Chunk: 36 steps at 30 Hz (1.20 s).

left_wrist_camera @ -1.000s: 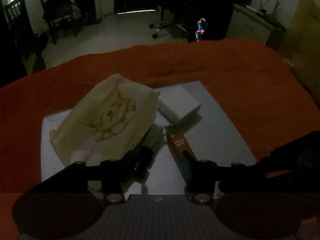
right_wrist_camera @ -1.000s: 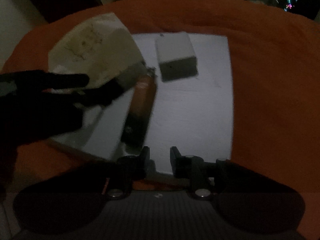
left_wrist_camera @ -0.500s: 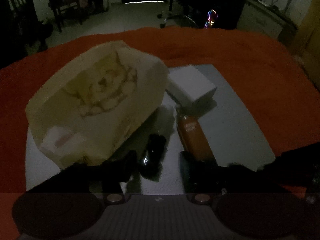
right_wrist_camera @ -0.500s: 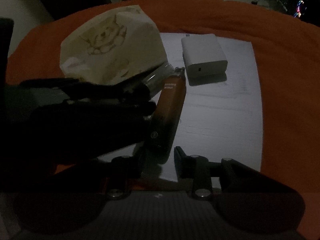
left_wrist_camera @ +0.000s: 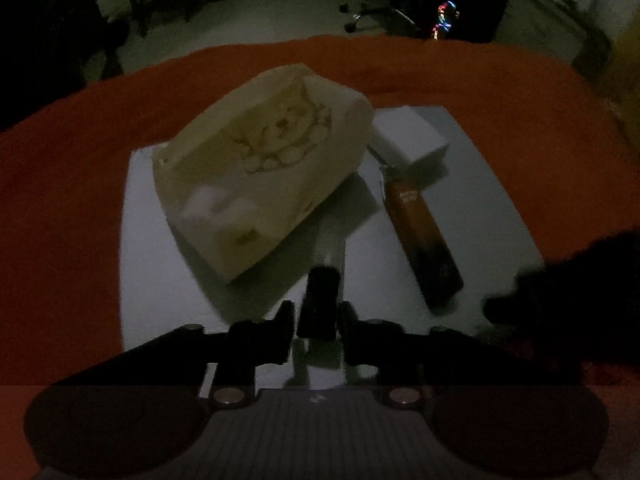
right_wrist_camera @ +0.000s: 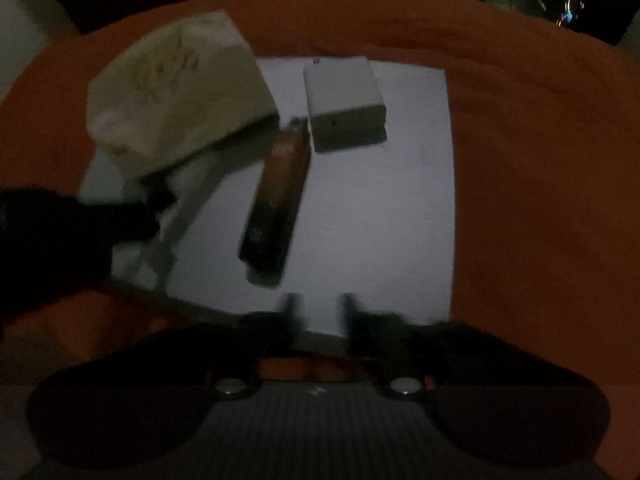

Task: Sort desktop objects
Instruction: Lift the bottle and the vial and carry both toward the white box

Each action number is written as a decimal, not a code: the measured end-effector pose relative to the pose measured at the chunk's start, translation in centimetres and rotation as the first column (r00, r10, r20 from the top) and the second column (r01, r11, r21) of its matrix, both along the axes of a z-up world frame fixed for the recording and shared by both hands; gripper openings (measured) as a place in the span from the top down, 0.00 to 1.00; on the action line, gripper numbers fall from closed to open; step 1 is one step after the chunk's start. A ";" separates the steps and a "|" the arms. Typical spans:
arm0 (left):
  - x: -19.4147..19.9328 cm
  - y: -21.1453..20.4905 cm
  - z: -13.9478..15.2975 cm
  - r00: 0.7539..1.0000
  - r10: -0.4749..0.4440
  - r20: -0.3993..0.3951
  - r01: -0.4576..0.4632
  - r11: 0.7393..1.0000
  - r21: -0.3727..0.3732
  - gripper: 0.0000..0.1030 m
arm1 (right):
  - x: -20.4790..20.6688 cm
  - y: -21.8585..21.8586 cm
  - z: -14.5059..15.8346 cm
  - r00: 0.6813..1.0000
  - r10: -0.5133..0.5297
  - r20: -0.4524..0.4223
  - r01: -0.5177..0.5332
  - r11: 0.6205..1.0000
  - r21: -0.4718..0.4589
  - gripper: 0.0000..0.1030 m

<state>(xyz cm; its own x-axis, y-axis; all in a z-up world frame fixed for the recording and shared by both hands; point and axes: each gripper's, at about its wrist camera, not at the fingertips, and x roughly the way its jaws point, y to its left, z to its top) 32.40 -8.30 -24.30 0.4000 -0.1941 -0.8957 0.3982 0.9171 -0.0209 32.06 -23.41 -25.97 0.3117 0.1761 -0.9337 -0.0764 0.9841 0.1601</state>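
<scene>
The left gripper (left_wrist_camera: 318, 320) has a dark-capped tube (left_wrist_camera: 320, 300) standing right between its jaws. They have just been closing and opening again, and now sit close on either side of the cap. In this dim light I cannot tell whether the pads press on it. The tube's long axis runs straight away from the jaws, and its clear far part goes under the edge of the cream pouch (left_wrist_camera: 264, 168), so a lift would likely need to draw it back toward the jaws first.

The right gripper (right_wrist_camera: 318, 312) hovers over the near edge of the grey mat (right_wrist_camera: 380, 208). Its jaws are spread, have just been opening, and have nothing between them. Just beyond them and a little to their left lies the orange-and-black stick (right_wrist_camera: 278, 200). Its dark end is nearest and its long axis runs away from the jaws, leaning slightly right. The right hand is clearly the nearer one to it, and the jaws already stand roughly across its width.

Past the stick's far end, almost touching it, sits the white box (right_wrist_camera: 344, 100). The pouch lies far left of these jaws, and the orange cloth (right_wrist_camera: 540, 160) surrounds the mat.
</scene>
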 end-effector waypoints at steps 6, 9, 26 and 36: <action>0.6 -0.7 -0.7 0.999 0.032 0.025 -0.032 0.999 -0.018 0.39 | 3.3 2.3 1.0 1.000 -0.008 0.030 0.008 1.000 0.004 0.34; 1.3 -1.5 -1.8 1.000 0.028 -0.001 -0.028 1.000 -0.001 0.39 | 4.6 3.4 -0.2 1.000 0.005 0.022 -0.004 0.999 -0.040 0.39; 1.5 -0.1 -1.0 0.996 0.077 -0.041 -0.079 0.996 -0.051 0.84 | 1.8 0.9 -0.4 0.999 0.003 -0.046 -0.006 0.998 -0.069 0.73; -3.5 1.4 6.2 0.997 0.077 -0.013 -0.078 0.995 -0.068 0.84 | -3.0 1.0 5.8 1.000 -0.003 0.006 0.003 1.000 -0.021 0.73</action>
<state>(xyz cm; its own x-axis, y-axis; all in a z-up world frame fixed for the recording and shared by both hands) 28.87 -6.86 -18.14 0.4072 -0.2238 -0.8855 0.3251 0.9415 -0.0884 29.05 -22.37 -20.19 0.3179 0.1558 -0.9352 -0.0746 0.9875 0.1391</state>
